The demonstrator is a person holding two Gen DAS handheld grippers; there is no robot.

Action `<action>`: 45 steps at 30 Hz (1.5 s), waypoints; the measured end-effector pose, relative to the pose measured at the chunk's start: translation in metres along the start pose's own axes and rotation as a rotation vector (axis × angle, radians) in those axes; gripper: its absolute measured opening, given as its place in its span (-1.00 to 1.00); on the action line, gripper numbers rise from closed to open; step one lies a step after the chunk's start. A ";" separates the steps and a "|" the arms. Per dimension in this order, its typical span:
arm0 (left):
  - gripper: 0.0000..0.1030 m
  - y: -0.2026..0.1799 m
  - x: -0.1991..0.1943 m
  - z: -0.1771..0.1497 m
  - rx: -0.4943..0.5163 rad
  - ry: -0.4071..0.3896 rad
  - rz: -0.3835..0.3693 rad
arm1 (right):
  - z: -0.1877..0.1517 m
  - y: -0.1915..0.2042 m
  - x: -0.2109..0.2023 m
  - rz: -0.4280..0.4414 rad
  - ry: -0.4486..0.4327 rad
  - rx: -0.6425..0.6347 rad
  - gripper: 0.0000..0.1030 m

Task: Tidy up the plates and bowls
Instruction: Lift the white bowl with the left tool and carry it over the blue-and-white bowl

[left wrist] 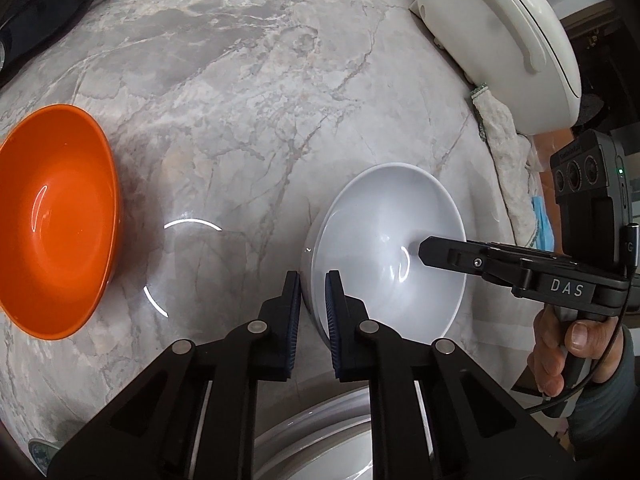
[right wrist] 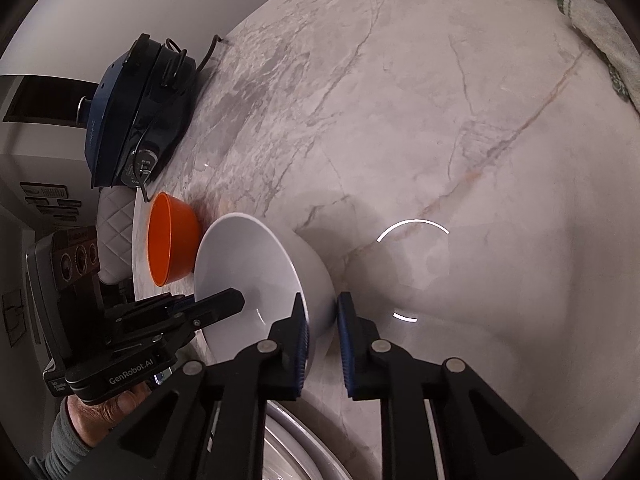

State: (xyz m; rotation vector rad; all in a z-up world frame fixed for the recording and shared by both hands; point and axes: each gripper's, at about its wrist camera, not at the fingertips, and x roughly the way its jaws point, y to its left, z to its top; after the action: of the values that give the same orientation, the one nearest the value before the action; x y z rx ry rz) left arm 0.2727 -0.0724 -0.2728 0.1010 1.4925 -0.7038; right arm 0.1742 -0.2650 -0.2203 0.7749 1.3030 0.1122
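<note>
1. Left wrist view: the left tool (left wrist: 313, 296) straddles the white bowl's (left wrist: 384, 208) near rim, pads close on either side, gripping it.
2. Right tool (right wrist: 322, 312) likewise pinches the opposite rim of the white bowl (right wrist: 240, 256).
3. Orange bowl (left wrist: 56, 220) sits left of the white bowl, on the marble surface (left wrist: 240, 100).

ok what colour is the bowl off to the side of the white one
Orange bowl, glossy inside and out; it shows best in the left wrist view.

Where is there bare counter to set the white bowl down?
Bare marble lies between the orange bowl and the white bowl, and beyond both toward the white appliance. Crowded: the cloth edge and the plate nearest the fingers.
</note>
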 end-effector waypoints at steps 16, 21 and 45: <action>-0.78 0.021 -0.079 -0.037 -0.067 -0.106 0.015 | -0.011 0.056 -0.009 0.018 -0.004 -0.090 -0.70; -0.78 0.037 -0.109 -0.064 -0.107 -0.145 0.024 | -0.023 0.083 -0.004 0.032 0.011 -0.138 -0.70; -0.78 0.145 -0.206 -0.230 -0.386 -0.261 0.130 | -0.094 0.226 0.080 0.082 0.217 -0.396 -0.70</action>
State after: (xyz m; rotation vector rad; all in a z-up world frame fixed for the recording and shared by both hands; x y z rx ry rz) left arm 0.1583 0.2284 -0.1595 -0.1814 1.3315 -0.3018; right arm 0.1912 -0.0144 -0.1631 0.4851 1.3960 0.5166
